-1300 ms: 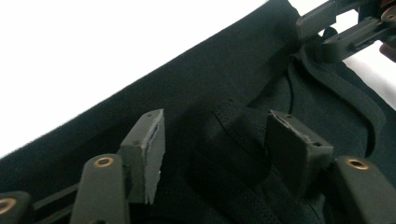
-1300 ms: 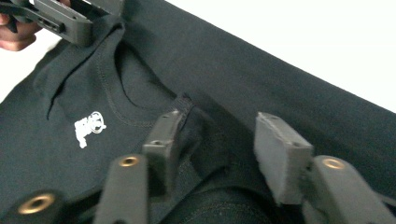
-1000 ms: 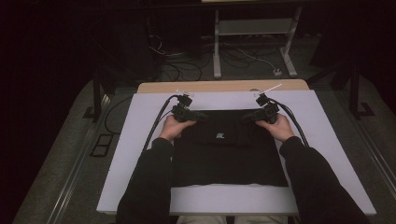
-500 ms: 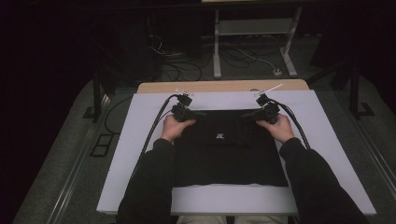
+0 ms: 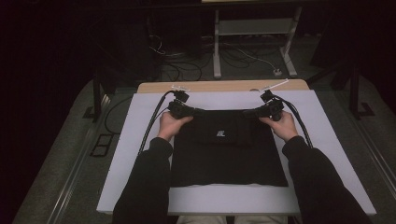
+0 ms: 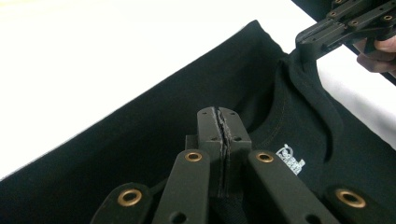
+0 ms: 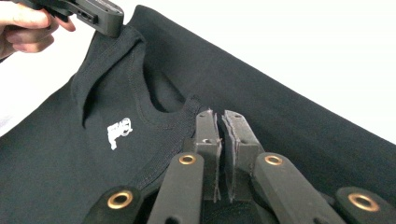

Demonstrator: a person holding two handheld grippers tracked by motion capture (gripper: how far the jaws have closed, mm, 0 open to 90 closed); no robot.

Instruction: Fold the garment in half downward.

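Observation:
A black T-shirt (image 5: 224, 154) lies flat on the white table (image 5: 327, 135), neck end away from me, with a small white logo (image 5: 221, 135) under the collar. My left gripper (image 5: 200, 112) is shut on the shirt's left shoulder by the collar. In the left gripper view its jaws (image 6: 219, 128) meet on the dark cloth. My right gripper (image 5: 248, 112) is shut on the right side of the collar (image 7: 177, 116). The right gripper view has the left gripper (image 7: 114, 25) pinching a raised fold of the neckline. The left gripper view has the right gripper (image 6: 309, 44) doing the same.
A wooden strip (image 5: 219, 86) runs along the table's far edge. Cables (image 5: 152, 123) trail from both grippers over the table's far corners. Beyond stand a white metal frame (image 5: 252, 32) and floor cables. White table surface borders the shirt on every side.
Both hands stay at the shirt's far edge. The left gripper has come up slightly with the cloth in it.

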